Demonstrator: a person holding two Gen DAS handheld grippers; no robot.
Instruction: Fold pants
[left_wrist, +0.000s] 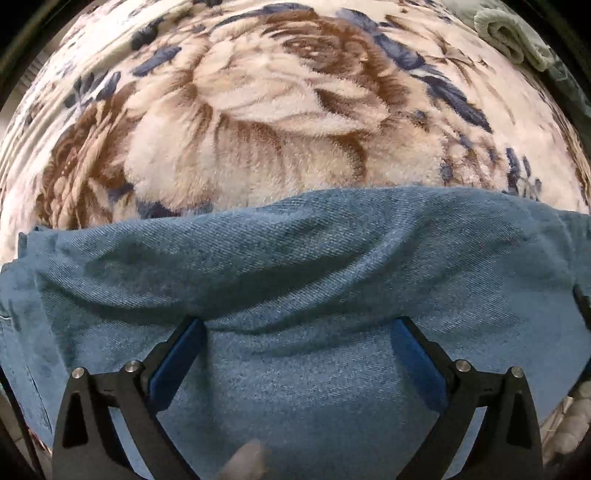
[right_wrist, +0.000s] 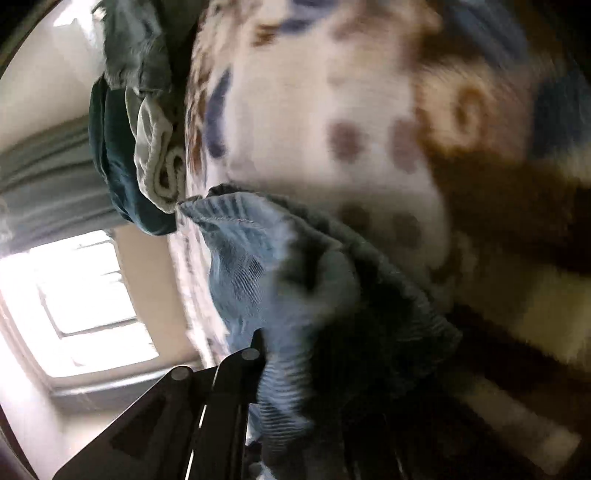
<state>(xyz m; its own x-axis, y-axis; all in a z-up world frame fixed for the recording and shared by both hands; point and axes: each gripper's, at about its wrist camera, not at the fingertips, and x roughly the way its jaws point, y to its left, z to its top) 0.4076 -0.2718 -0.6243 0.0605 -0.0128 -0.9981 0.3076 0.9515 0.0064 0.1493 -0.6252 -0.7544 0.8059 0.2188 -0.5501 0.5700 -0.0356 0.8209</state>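
Blue denim pants (left_wrist: 295, 266) lie on a floral fleece blanket (left_wrist: 258, 110). In the left wrist view my left gripper (left_wrist: 299, 328) is open, its two blue-padded fingers (left_wrist: 184, 347) spread wide and resting on the denim near a raised fold. In the right wrist view, tilted and blurred, my right gripper (right_wrist: 280, 350) is shut on a bunched edge of the pants (right_wrist: 258, 258), lifted above the blanket (right_wrist: 332, 92). Only its left finger (right_wrist: 236, 376) shows; the other is hidden by cloth.
A rolled pale green towel (left_wrist: 509, 33) lies at the blanket's far right corner. It shows in the right wrist view (right_wrist: 162, 162) beside dark teal cloth (right_wrist: 122, 177). A bright window (right_wrist: 85, 302) and grey curtain (right_wrist: 48, 177) lie beyond the bed edge.
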